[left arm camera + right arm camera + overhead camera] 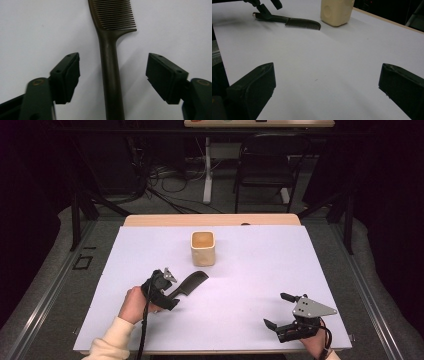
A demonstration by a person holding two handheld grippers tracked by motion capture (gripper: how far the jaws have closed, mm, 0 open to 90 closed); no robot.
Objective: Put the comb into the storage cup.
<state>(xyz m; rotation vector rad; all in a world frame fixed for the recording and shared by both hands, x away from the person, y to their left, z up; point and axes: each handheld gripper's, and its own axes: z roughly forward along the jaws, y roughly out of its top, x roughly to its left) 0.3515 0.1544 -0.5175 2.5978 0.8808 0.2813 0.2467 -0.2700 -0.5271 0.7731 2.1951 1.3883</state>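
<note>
**Comb handle lies lengthwise between the open left jaws**

The left gripper (113, 75) stands wide open over the white table sheet (250, 270), holding nothing. The dark brown plastic comb (111, 50) lies flat on the sheet with its slim handle running straight up the middle of the gap, clear of both black pads (71, 75), its toothed head pointing away from the gripper. So the comb's long axis lines up with the gripper's own reach, and the jaws straddle the handle across its narrow width. To my eye a plain closing would catch the handle, provided the pads sit low enough to meet it; how close they are to the sheet I cannot tell.

In the high view the comb (191, 282) lies left of centre, its head angled toward the cream square ceramic cup (203, 248), which stands near but apart from it. The right gripper (285, 312), also wide open and empty, rests well apart at the near right, so the left hand (134, 304) is plainly the nearer one
</note>
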